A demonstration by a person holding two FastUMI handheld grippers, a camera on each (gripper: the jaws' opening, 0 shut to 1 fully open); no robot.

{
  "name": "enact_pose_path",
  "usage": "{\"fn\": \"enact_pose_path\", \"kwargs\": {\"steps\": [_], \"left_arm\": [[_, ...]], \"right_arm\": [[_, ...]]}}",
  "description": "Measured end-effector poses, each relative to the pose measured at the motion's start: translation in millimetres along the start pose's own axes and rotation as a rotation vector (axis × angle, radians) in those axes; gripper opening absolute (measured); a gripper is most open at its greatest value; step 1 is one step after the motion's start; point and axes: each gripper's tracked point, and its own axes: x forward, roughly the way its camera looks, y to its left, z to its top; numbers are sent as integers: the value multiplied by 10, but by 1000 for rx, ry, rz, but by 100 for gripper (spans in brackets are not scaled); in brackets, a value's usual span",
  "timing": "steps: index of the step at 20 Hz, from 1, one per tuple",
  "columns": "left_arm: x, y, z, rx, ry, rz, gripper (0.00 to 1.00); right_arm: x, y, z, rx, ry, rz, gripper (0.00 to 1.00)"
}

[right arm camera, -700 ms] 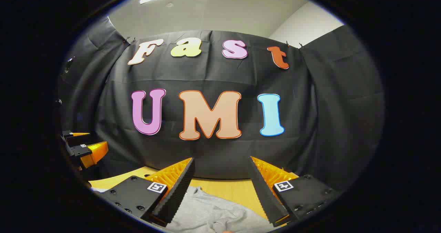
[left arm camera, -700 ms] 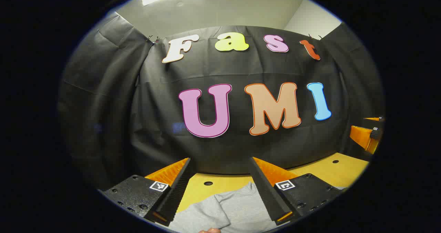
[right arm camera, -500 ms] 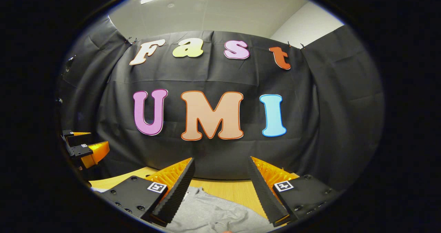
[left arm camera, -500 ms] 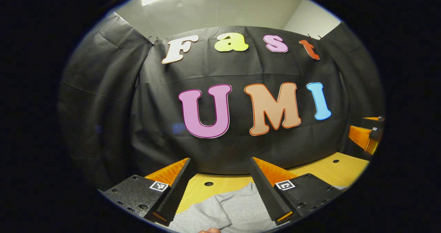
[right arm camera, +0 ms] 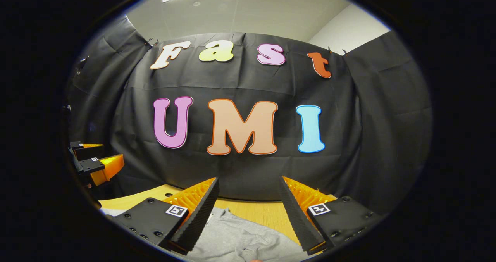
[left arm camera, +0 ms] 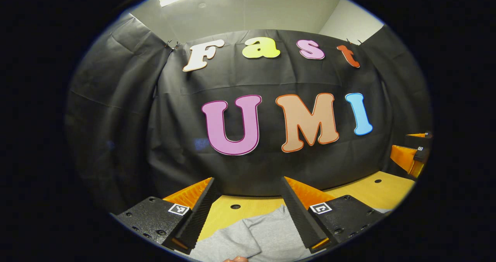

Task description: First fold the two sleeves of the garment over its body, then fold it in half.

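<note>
A grey garment (left arm camera: 255, 235) lies flat on the yellow wooden table (left arm camera: 372, 192), below and between the fingers of my left gripper (left arm camera: 248, 186), which is open and held above it, empty. In the right gripper view the same grey garment (right arm camera: 240, 237) lies rumpled under my right gripper (right arm camera: 248, 184), also open and empty above the cloth. The right gripper (left arm camera: 410, 153) appears far right in the left gripper view, and the left gripper (right arm camera: 95, 161) far left in the right gripper view. Most of the garment is hidden below the views.
The table top (right arm camera: 267, 213) has round holes (left arm camera: 235, 206) near its back edge and ends at the booth's black cloth wall (left arm camera: 271, 80). A fingertip (left arm camera: 236, 259) peeks in at the bottom of the left gripper view.
The right gripper's view has shifted slightly, the wall sliding a little to the right and up. The left gripper has stayed almost still. Both remain open.
</note>
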Motion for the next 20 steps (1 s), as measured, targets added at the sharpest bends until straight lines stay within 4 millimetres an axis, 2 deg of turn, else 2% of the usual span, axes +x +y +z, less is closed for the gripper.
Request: {"fn": "enact_pose_path", "kwargs": {"steps": [7,11,15,20], "left_arm": [[8,11,-35,-4,1,1,96],[-2,-39,-57,-9,4,-14,96],[32,-121,-86,-1,10,-33,96],[120,-323,-79,3,14,-74,96]], "right_arm": [[-17,-6,-12,-11,7,5,97],[-68,-68,-110,-56,37,41,97],[-197,-334,-294,-123,87,20,97],[-412,-823,-576,-148,169,-55,97]]}}
